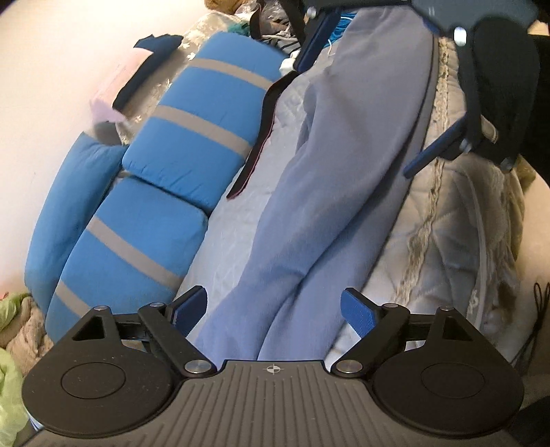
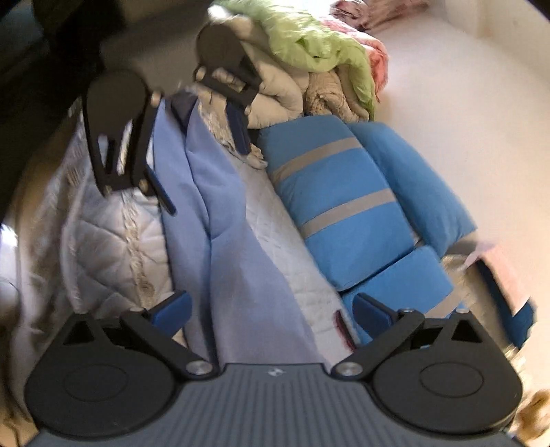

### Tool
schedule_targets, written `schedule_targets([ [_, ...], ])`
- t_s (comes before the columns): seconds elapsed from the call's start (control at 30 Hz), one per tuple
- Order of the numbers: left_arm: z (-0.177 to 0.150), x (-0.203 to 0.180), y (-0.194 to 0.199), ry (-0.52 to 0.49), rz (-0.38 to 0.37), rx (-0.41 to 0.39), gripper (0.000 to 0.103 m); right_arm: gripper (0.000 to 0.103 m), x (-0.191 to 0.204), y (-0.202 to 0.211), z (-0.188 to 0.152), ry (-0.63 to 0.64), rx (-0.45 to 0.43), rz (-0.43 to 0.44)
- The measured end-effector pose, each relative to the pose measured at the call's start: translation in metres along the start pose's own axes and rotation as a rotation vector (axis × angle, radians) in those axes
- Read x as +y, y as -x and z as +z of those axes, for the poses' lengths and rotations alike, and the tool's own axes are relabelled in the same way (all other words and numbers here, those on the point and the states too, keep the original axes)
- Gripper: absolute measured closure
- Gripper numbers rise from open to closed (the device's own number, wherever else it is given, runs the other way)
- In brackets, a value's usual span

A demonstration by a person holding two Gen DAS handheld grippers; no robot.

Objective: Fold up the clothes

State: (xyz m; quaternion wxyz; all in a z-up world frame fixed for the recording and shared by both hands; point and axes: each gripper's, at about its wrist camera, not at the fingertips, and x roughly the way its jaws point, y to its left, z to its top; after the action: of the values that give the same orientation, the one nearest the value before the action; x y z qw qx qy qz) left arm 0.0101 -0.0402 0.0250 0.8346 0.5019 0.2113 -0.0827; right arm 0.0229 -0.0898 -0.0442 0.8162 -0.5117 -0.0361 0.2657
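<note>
A long light-blue garment lies stretched in a narrow strip along a white quilted bed cover. My left gripper stands open over one end of it, and the cloth runs below the gap without touching the pads. At the far end my right gripper is open too, above the cloth. In the right wrist view the same garment runs away from my right gripper, whose jaws are wide apart and hold nothing. There my left gripper hangs open above the far end.
Blue cushions with grey stripes line the wall side of the bed. A dark strap lies between cushions and garment. Piled green and beige bedding sits at one end of the bed, and more cluttered cloth at the other.
</note>
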Motion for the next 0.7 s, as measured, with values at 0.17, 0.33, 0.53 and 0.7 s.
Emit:
schedule_targets([
  [0.17, -0.010, 0.012, 0.005, 0.055, 0.015, -0.017, 0.017, 0.000, 0.028, -0.026, 0.006, 0.160, 0.094, -0.068],
  [0.33, -0.014, 0.018, 0.010, 0.103, 0.013, -0.033, 0.017, 0.000, 0.046, -0.054, 0.006, 0.311, 0.161, -0.135],
  [0.53, -0.023, 0.022, 0.010, 0.118, 0.052, -0.026, 0.017, 0.000, 0.043, -0.083, 0.007, 0.311, 0.196, -0.180],
  [0.7, -0.030, 0.021, -0.004, 0.120, 0.074, 0.001, 0.017, 0.000, 0.013, -0.088, 0.021, 0.135, 0.204, -0.132],
])
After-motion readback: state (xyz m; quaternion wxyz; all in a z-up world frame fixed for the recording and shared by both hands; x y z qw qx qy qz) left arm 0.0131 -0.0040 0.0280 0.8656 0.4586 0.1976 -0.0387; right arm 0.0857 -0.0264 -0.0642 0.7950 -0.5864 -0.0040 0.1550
